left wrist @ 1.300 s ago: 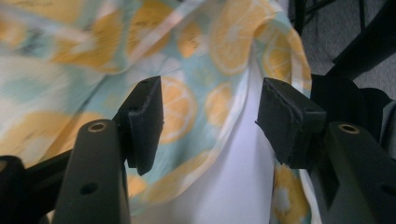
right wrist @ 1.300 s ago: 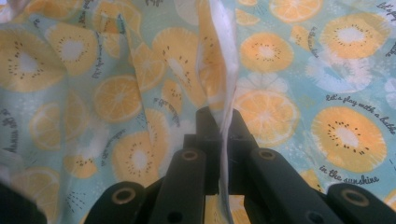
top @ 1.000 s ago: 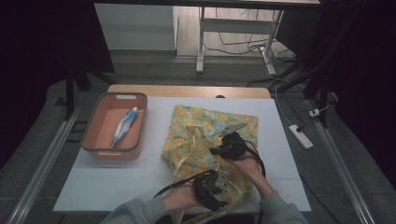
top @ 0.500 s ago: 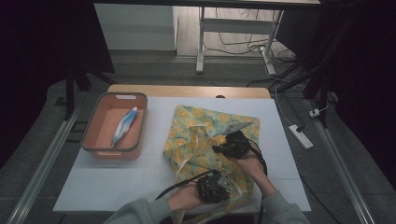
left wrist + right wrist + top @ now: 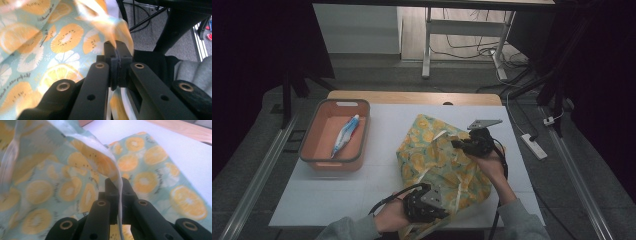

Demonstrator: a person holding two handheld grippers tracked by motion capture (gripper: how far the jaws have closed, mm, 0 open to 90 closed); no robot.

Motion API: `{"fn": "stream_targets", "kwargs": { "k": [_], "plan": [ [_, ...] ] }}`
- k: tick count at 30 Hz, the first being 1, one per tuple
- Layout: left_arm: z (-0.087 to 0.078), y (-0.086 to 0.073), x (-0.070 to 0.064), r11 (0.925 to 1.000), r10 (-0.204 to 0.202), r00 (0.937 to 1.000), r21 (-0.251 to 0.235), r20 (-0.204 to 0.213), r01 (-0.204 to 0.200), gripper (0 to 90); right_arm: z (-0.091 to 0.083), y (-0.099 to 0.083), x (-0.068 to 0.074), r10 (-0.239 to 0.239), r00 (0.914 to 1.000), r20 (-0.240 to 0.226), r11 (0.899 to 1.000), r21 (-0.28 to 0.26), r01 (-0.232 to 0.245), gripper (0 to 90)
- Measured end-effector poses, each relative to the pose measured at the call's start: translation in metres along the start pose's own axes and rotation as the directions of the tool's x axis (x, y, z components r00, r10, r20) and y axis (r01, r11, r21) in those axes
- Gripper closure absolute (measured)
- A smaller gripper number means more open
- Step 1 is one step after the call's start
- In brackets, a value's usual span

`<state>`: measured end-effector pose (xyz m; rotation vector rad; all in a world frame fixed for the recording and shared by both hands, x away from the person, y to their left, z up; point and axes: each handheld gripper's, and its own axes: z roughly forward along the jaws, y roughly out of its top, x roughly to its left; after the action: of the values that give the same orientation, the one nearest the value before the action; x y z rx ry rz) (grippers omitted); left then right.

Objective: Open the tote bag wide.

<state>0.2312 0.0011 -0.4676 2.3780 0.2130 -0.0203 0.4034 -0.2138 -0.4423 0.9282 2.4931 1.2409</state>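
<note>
A fruit-print bag (image 5: 439,160) in pale green with orange slices lies crumpled on the white table, right of centre. My left gripper (image 5: 439,207) holds its near edge at the table's front; in the left gripper view the jaws (image 5: 117,62) are shut on a fold of the bag (image 5: 62,40). My right gripper (image 5: 458,144) grips the bag's far right part; in the right gripper view its jaws (image 5: 119,190) are pinched on the bag's rim (image 5: 110,157), which stands up between them.
An orange tray (image 5: 314,150) sits at the left of the table with a blue-and-white tube (image 5: 345,134) lying in it. A power strip (image 5: 533,146) lies on the floor to the right. White tabletop (image 5: 387,125) shows between tray and bag.
The left gripper has shifted right and slightly forward along the bag's near edge. The bag has bunched up more and its far corner has lifted. The right gripper has stayed almost still.
</note>
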Motion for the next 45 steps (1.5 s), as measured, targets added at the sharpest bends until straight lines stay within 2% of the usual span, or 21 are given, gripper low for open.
{"fn": "stream_targets", "kwargs": {
  "k": [2,5,10,12,13,14,15,17,18,20,22,23,24,26,29,30,32,35,38,41,45],
  "plan": [
    [-0.003,-0.002,-0.003,1.0,0.005,1.0,0.005,0.003,-0.005,88.1,0.002,-0.002,-0.011,0.036,0.9985,0.041,0.999,-0.004,-0.036,87.4],
    [-0.006,-0.006,-0.008,0.9999,0.006,1.0,0.009,0.004,-0.006,88.1,0.007,-0.003,-0.021,0.071,0.9955,0.062,0.997,-0.01,-0.071,87.4],
    [-0.008,-0.015,-0.009,0.9997,-0.004,1.0,0.022,-0.001,0.004,87.5,0.022,-0.007,-0.026,0.081,0.9944,0.068,0.996,0.026,-0.083,87.4],
    [-0.007,-0.019,-0.007,0.9998,-0.014,0.9999,0.017,-0.009,0.015,76.8,0.028,-0.009,-0.025,0.076,0.9954,0.059,0.996,0.038,-0.078,87.4],
    [-0.008,-0.02,-0.006,0.9997,-0.021,0.9995,0.013,-0.024,0.021,76.8,0.028,-0.009,-0.025,0.076,0.9954,0.059,0.996,0.038,-0.078,87.4],
    [-0.009,-0.021,-0.004,0.9995,-0.03,0.9986,0.003,-0.044,0.031,67.1,0.029,-0.009,-0.024,0.079,0.9955,0.052,0.996,0.043,-0.081,87.4],
    [-0.013,-0.021,-0.003,0.9991,-0.041,0.9971,-0.015,-0.064,0.04,55.0,0.029,-0.008,-0.022,0.075,0.9963,0.04,0.996,0.039,-0.077,87.4],
    [-0.023,-0.02,0.0,0.9957,-0.067,0.9911,-0.07,-0.115,0.06,50.6,0.027,-0.008,-0.021,0.072,0.9967,0.038,0.997,0.035,-0.073,87.4],
    [-0.027,-0.019,0.002,0.9944,-0.071,0.9855,-0.089,-0.154,0.058,46.2,0.026,-0.007,-0.019,0.071,0.9968,0.036,0.997,0.03,-0.072,87.4],
    [-0.033,-0.016,0.007,0.9922,-0.095,0.9616,-0.103,-0.257,0.071,40.2,0.023,-0.006,-0.017,0.068,0.9973,0.029,0.997,0.021,-0.068,87.4],
    [-0.033,-0.014,0.02,0.9864,-0.151,0.9396,-0.11,-0.307,0.123,32.2,0.021,-0.005,-0.016,0.065,0.9976,0.023,0.998,0.014,-0.066,87.4],
    [-0.031,-0.014,0.027,0.9847,-0.168,0.9253,-0.102,-0.34,0.141,31.1,0.02,-0.005,-0.015,0.068,0.9975,0.019,0.998,0.012,-0.069,87.3],
    [-0.028,-0.015,0.033,0.9827,-0.184,0.9116,-0.091,-0.368,0.161,31.1,0.02,-0.005,-0.015,0.068,0.9975,0.019,0.998,0.012,-0.069,87.3],
    [-0.019,-0.016,0.044,0.9808,-0.193,0.8905,-0.056,-0.412,0.187,29.6,0.02,-0.005,-0.014,0.069,0.9975,0.015,0.998,0.01,-0.069,87.3],
    [-0.008,-0.02,0.053,0.9788,-0.185,0.8707,-0.005,-0.456,0.205,29.9,0.019,-0.006,-0.014,0.069,0.9975,0.012,0.998,0.009,-0.069,87.3],
    [-0.006,-0.022,0.055,0.9782,-0.181,0.8676,0.007,-0.463,0.208,31.1,0.018,-0.006,-0.015,0.067,0.9977,0.01,0.998,0.008,-0.067,87.3],
    [0.0,-0.027,0.059,0.9743,-0.188,0.8732,0.028,-0.45,0.224,33.6,0.017,-0.006,-0.016,0.07,0.9975,0.007,0.998,0.005,-0.07,87.3],
    [0.006,-0.034,0.066,0.9685,-0.198,0.8831,0.054,-0.425,0.243,44.0,0.017,-0.007,-0.017,0.08,0.9968,0.005,0.997,0.006,-0.08,87.3],
    [0.005,-0.039,0.07,0.9671,-0.204,0.895,0.06,-0.397,0.247,68.4,0.016,-0.008,-0.017,0.079,0.9969,0.004,0.997,0.008,-0.079,87.3],
    [-0.003,-0.041,0.072,0.9689,-0.211,0.8968,0.038,-0.389,0.245,84.6,0.015,-0.009,-0.017,0.079,0.9968,0.002,0.997,0.012,-0.079,87.3],
    [-0.02,-0.048,0.078,0.9616,-0.26,0.8926,-0.014,-0.368,0.274,87.9,0.01,-0.009,-0.017,0.081,0.9967,-0.005,0.997,0.013,-0.081,87.3]
  ]
}}
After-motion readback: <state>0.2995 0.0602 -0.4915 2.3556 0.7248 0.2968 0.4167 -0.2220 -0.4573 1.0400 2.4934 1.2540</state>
